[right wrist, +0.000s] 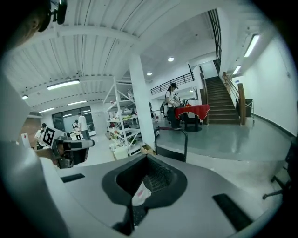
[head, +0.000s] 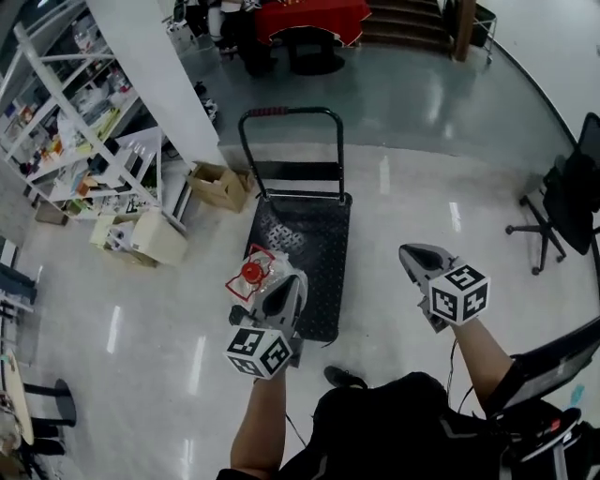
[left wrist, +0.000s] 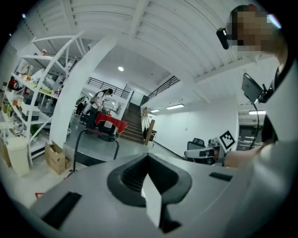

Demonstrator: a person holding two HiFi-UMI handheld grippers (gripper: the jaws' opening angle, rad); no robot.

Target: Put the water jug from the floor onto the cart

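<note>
By cart (head: 319, 246): water jug (head: 251, 274) (beside left gripper (head: 284, 287)).

Open workshop hall: cluttered white shelving (head: 73, 108), staircase (head: 405, 21), office chair (head: 565, 208).

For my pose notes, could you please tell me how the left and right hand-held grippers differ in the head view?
The left hand-held gripper hangs over the cart's left edge, by the red-capped jug. The right hand-held gripper is over the floor right of the cart. The left points almost straight up the picture, while the right slants up-left. Both have shut jaws.
</note>
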